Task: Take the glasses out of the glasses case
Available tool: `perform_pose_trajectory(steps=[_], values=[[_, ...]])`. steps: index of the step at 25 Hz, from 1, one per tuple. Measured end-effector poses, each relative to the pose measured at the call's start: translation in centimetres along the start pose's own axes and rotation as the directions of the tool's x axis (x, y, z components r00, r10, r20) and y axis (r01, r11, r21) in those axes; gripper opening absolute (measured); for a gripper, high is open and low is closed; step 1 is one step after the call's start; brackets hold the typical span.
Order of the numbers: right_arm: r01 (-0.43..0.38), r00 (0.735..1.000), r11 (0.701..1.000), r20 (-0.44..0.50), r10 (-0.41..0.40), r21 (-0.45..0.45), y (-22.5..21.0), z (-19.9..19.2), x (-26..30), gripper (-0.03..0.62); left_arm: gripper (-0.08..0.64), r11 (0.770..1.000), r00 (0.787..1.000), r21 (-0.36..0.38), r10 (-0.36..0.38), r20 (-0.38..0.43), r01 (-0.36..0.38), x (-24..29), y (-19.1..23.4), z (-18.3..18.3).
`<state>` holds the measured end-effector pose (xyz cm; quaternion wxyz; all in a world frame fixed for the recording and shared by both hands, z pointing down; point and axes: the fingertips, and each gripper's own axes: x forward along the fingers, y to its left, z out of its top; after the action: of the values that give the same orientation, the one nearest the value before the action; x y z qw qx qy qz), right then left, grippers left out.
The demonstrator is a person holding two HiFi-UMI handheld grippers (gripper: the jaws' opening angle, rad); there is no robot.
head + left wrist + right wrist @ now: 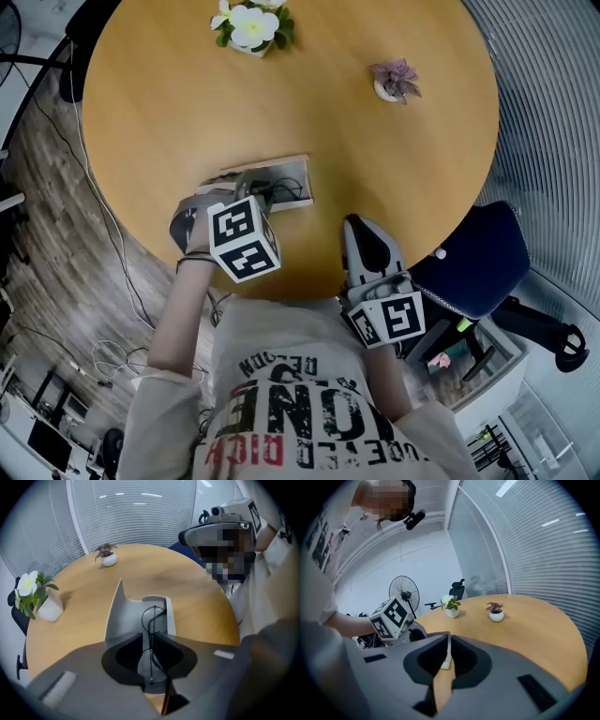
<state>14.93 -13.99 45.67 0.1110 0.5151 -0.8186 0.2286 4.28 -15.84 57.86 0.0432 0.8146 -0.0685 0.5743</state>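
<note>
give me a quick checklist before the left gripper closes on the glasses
1. Pale grey hinged glasses case open: ok.
2. Thin black wire-framed glasses lying inside the case: ok.
3. Left gripper over the case, frame wire between its jaws: ok.
4. Pads pressing on the frame: not ok, a gap shows.
5. Right gripper steadying the case: not ok, shut, empty, apart from it near the edge of the round wooden table.
6. White-flowered potted plant and small purple potted plant far from the case: ok.
</note>
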Motion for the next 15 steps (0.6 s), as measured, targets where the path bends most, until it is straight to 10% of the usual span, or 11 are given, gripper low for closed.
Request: perform_pose_trajectory(steps=[15], values=[[-0.001,1.000,1.000,0.001,0.001,-0.003,1.5,0.4,0.6,0.031,0.017,0.995,0.993,-0.060,0.079,0.083,-0.074,-0.9,-0.3,0.6]])
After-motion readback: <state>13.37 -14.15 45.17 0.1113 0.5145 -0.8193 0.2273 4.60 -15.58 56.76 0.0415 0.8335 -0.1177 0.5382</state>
